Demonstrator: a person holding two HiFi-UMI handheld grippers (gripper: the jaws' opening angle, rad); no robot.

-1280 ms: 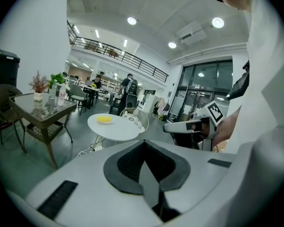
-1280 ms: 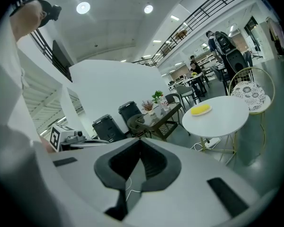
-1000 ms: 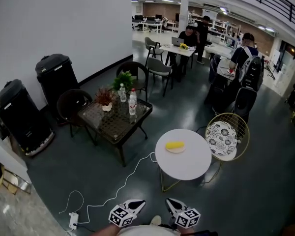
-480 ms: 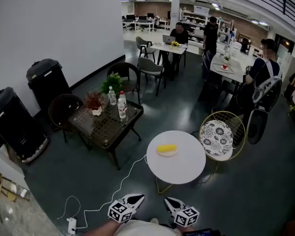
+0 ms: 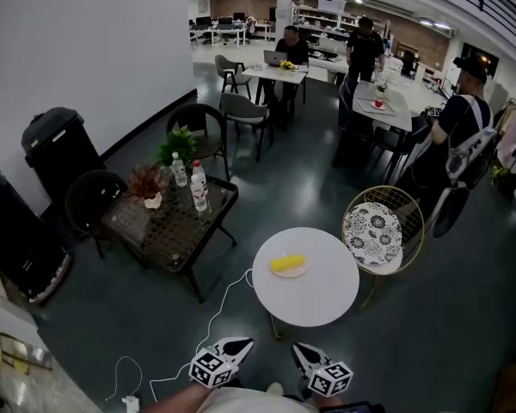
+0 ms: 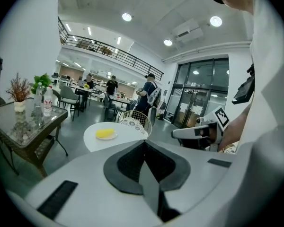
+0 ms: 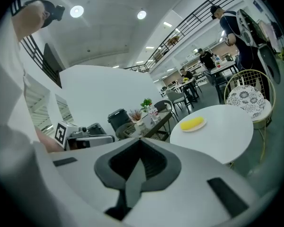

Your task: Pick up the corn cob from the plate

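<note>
White table [image 5: 316, 298] holds plate [image 5: 293, 274] with corn cob [image 5: 287, 263]; dark floor [image 5: 413, 334]; left gripper [image 5: 238, 345], right gripper [image 5: 299, 351]: fingers pressed together.

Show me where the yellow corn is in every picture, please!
Head view: the corn cob lies just below the middle, on the left part of the tabletop.
Left gripper view: the corn cob is left of centre, a little below mid-height.
Right gripper view: the corn cob is right of centre.
Shared landmark: the round white table under it.
</note>
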